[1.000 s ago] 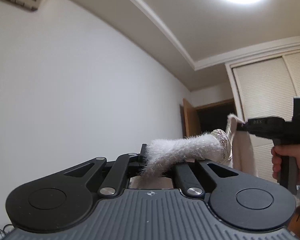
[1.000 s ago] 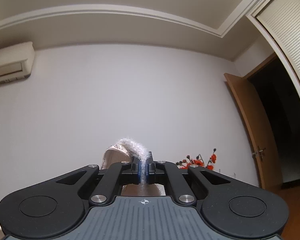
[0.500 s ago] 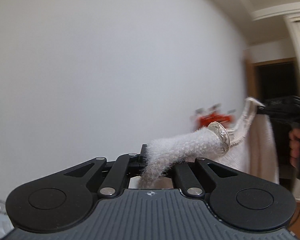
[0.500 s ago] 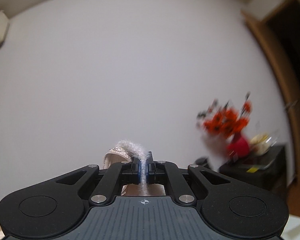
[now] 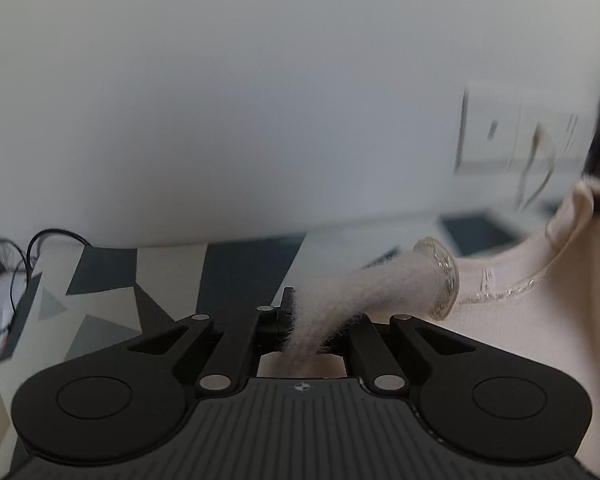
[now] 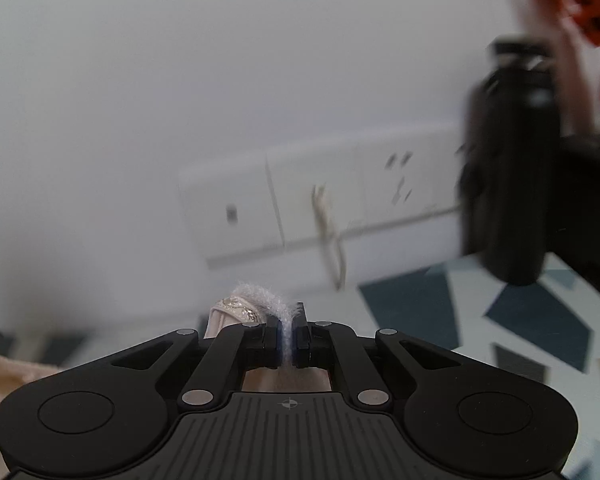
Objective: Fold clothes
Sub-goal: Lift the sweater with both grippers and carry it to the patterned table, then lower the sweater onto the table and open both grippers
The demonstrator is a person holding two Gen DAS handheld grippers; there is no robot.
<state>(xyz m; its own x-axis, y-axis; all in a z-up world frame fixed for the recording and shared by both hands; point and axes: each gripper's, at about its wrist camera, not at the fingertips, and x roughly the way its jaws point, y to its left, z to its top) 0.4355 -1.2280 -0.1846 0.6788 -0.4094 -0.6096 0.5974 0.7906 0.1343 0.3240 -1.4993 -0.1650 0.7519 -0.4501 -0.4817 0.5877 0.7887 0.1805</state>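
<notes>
So at this point my left gripper [image 5: 300,322] was clamped on the fuzzy white strap [image 5: 356,300] of a cream top [image 5: 540,340], which hung off toward 3 o'clock above the patterned bedspread [image 5: 112,280]. It looked light, floppy and a bit stretchy, with beaded trim [image 5: 446,280] I'd guess could snag, so holding the straps seemed right. My right gripper [image 6: 288,340] was pinched on the other strap [image 6: 266,298]. Wall sockets [image 6: 320,200] sat at 12, and a dark bottle [image 6: 508,180] at 2 looked closest to getting in the way.

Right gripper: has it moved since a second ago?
Yes. The right gripper, shut on the fuzzy strap, has tipped downward: its view showed ceiling then, now the wall sockets and patterned surface.
</notes>
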